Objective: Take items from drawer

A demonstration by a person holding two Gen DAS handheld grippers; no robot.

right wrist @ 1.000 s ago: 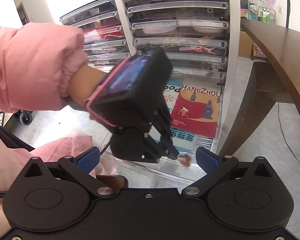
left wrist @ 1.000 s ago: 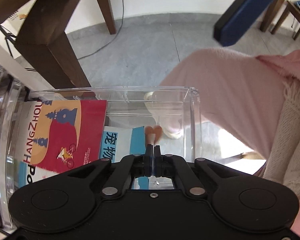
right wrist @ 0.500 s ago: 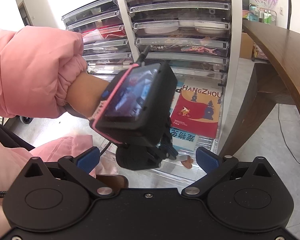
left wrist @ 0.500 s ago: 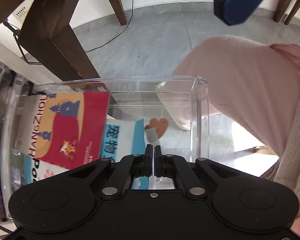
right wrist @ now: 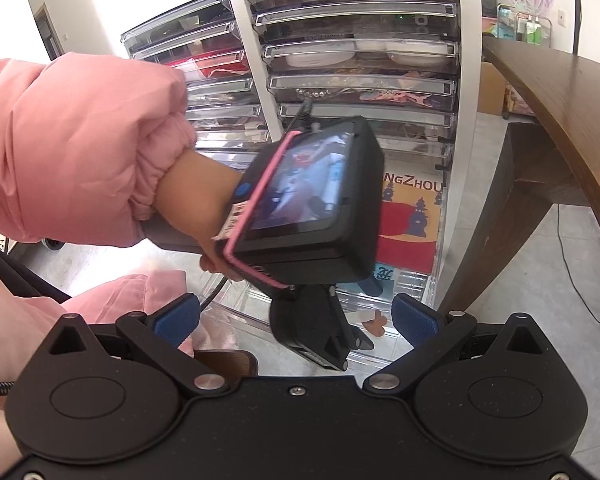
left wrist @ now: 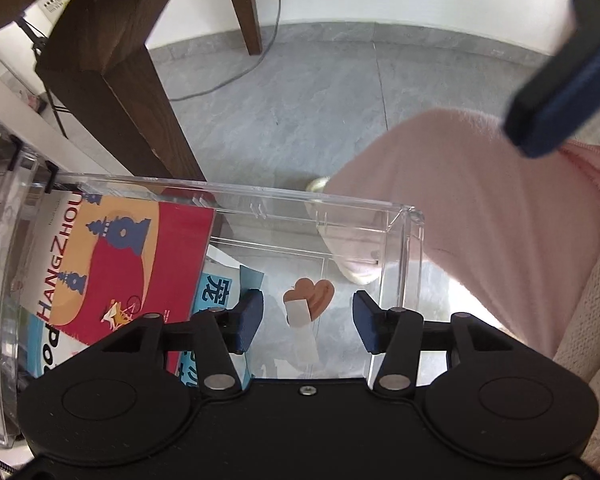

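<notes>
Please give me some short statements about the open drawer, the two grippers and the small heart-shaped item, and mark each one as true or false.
1. The left gripper is open. True.
2. The small brown heart-shaped item with a white tab is clamped between the left gripper's fingers. False: it lies on the clear floor of the transparent plastic drawer, between the fingers and apart from both.
3. The red and orange HANGZHOU booklet lies inside that drawer. True.
4. The right gripper holds the booklet. False: it is open and holds nothing.
5. The drawer is pushed shut. False: it is pulled out.
</notes>
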